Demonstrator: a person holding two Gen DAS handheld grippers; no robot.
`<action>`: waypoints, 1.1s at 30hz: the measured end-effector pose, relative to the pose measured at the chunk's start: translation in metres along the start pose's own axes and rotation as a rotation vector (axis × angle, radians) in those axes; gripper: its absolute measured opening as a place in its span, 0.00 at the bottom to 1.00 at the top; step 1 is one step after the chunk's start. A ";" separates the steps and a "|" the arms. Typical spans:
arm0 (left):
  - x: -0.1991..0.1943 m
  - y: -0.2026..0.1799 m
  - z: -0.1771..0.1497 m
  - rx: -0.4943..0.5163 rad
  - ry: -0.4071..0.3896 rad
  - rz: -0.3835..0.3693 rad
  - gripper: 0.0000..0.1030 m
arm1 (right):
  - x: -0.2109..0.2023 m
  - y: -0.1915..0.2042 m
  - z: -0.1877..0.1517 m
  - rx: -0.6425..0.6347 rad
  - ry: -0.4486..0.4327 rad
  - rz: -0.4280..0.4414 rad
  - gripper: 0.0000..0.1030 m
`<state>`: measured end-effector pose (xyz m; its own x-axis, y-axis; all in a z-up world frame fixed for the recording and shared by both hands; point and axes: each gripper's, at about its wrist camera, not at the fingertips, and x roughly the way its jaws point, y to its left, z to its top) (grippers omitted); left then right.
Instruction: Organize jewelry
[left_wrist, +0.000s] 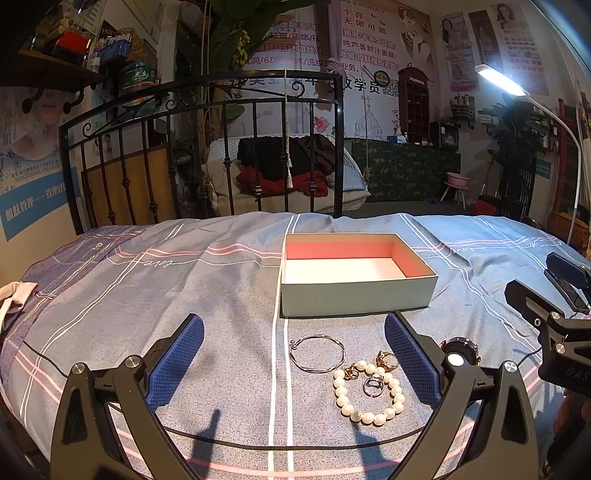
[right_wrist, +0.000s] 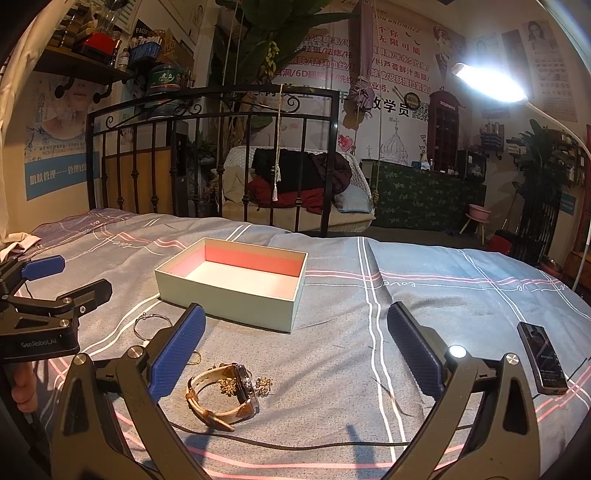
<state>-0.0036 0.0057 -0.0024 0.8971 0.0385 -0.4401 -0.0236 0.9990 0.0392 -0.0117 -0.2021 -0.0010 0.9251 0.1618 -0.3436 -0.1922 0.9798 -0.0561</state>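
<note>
Both the left tongs (left_wrist: 293, 354) and right tongs (right_wrist: 295, 343) gape wide, empty; the pearl bracelet (left_wrist: 367, 393) looks light, slippery, floppy; best pinched across one strand; the watch (right_wrist: 225, 393) by its strap.

In the left wrist view, the left gripper's right finger (left_wrist: 412, 363) hides most of a watch (left_wrist: 459, 350), leaving only a dark dial edge. In the right wrist view, the right gripper's left finger (right_wrist: 177, 356) covers part of a small ring (right_wrist: 195, 357) (its make is too small to tell). The phone (right_wrist: 542, 358) screen is too blurred to read.
</note>
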 end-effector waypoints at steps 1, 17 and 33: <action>0.000 0.000 0.000 -0.001 0.000 0.000 0.94 | -0.001 0.000 0.000 -0.001 0.000 0.000 0.94; 0.028 0.000 -0.031 0.017 0.290 -0.022 0.94 | 0.008 -0.003 -0.013 0.033 0.170 0.169 0.94; 0.063 -0.006 -0.037 -0.012 0.472 -0.073 0.65 | 0.032 0.045 -0.023 -0.095 0.289 0.364 0.52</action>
<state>0.0369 0.0031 -0.0638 0.5981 -0.0274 -0.8010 0.0242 0.9996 -0.0161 0.0014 -0.1559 -0.0362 0.6657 0.4400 -0.6027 -0.5288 0.8480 0.0350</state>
